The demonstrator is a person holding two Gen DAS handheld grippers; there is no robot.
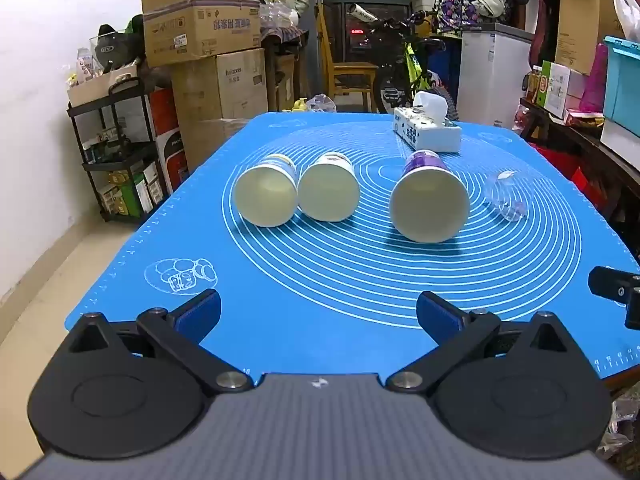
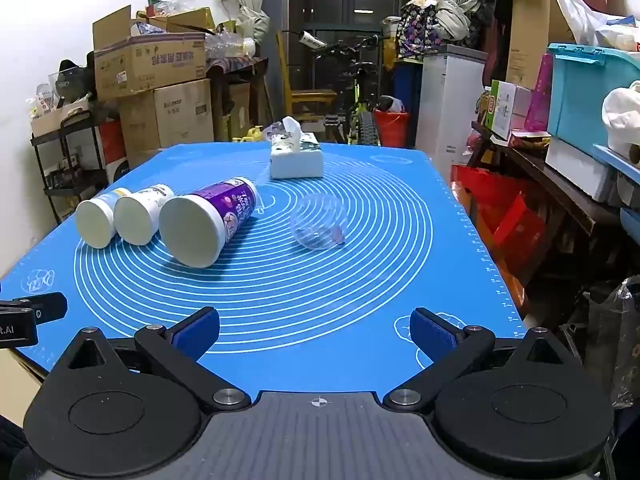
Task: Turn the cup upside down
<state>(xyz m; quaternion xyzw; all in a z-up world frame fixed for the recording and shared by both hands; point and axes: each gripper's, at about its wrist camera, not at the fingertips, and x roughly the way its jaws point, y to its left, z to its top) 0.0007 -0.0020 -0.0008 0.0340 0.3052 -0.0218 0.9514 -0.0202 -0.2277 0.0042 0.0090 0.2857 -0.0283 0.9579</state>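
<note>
Three paper cups lie on their sides on the blue mat (image 1: pixel 320 332), mouths toward me: two small white ones (image 1: pixel 267 195) (image 1: pixel 329 192) side by side at the left, and a larger purple one (image 1: pixel 429 204) to their right. They also show in the right wrist view: the small cups (image 2: pixel 98 222) (image 2: pixel 138 218) and the purple cup (image 2: pixel 200 228). A clear plastic cup (image 2: pixel 318 222) lies on its side right of the purple one, faint in the left wrist view (image 1: pixel 507 196). My left gripper (image 1: pixel 318 312) and right gripper (image 2: pixel 314 330) are both open and empty, near the mat's front edge.
A tissue box (image 1: pixel 426 130) (image 2: pixel 296 158) stands at the back of the mat. Stacked cardboard boxes (image 1: pixel 200 36), a black shelf rack (image 1: pixel 116 152), a bicycle (image 1: pixel 408 64) and cluttered shelves (image 2: pixel 560 140) surround the table. The right gripper's edge shows in the left wrist view (image 1: pixel 616 288).
</note>
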